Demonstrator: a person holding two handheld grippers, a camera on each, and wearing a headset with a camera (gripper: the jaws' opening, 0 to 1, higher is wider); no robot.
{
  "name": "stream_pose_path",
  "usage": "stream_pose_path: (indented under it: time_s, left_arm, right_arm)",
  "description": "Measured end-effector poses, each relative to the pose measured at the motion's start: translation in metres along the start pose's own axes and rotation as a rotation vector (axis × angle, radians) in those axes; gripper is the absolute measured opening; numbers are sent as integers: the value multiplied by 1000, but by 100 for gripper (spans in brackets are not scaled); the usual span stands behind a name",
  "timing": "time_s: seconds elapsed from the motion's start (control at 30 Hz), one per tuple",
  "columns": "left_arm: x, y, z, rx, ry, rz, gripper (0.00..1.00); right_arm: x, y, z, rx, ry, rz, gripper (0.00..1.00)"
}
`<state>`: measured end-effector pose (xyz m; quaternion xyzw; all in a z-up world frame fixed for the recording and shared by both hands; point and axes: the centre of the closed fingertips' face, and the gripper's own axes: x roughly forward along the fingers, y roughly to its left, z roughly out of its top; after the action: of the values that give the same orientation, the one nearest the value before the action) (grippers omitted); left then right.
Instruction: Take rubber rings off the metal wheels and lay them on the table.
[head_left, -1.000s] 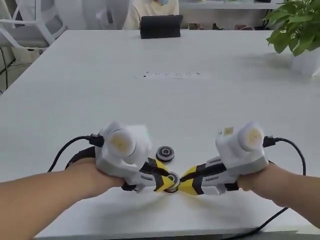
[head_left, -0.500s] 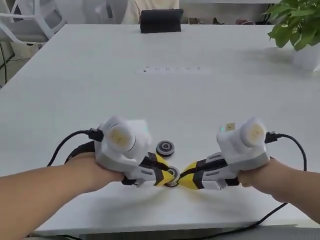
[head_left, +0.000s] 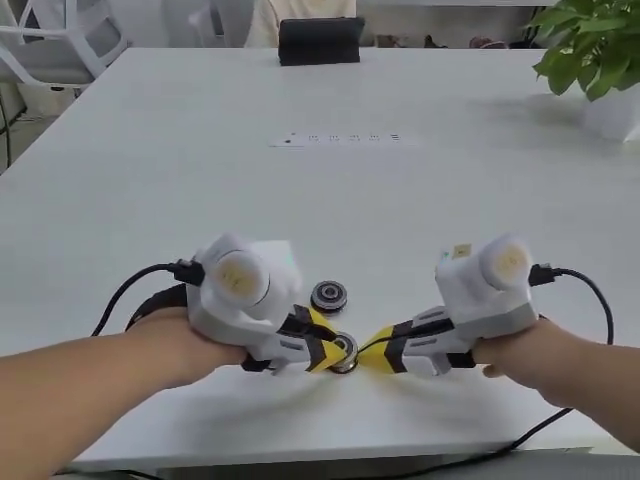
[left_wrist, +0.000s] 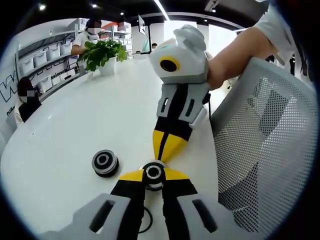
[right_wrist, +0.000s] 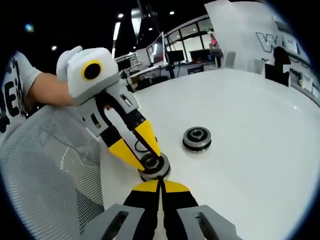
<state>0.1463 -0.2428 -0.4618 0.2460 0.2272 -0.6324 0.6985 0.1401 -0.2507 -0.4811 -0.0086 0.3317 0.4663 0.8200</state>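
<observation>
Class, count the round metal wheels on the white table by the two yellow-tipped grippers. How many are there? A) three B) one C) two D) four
C: one metal wheel sits between the tips of the left gripper and the right gripper, and a second wheel stands free on the white table just behind them.
</observation>
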Motion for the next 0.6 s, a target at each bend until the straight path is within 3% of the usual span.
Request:
stream_pose_path:
  time_s: [0.3, 0.33, 0.4, 0.6]
  left_arm:
    - [0, 0, 0, 5, 3, -1, 7]
    - [0, 0, 0, 5, 4, -1, 7]
    - [0, 0, 0, 4, 4, 0, 7]
    - [0, 0, 0, 4, 4, 2, 7]
  right_arm:
    - [-3, -3, 3, 89, -37, 4, 0]
    - [-4, -8, 7, 102, -63, -13, 0]
    - [-7, -8, 12, 158, -89, 1, 0]
    - [-7, -6, 14, 180, -103, 9, 0]
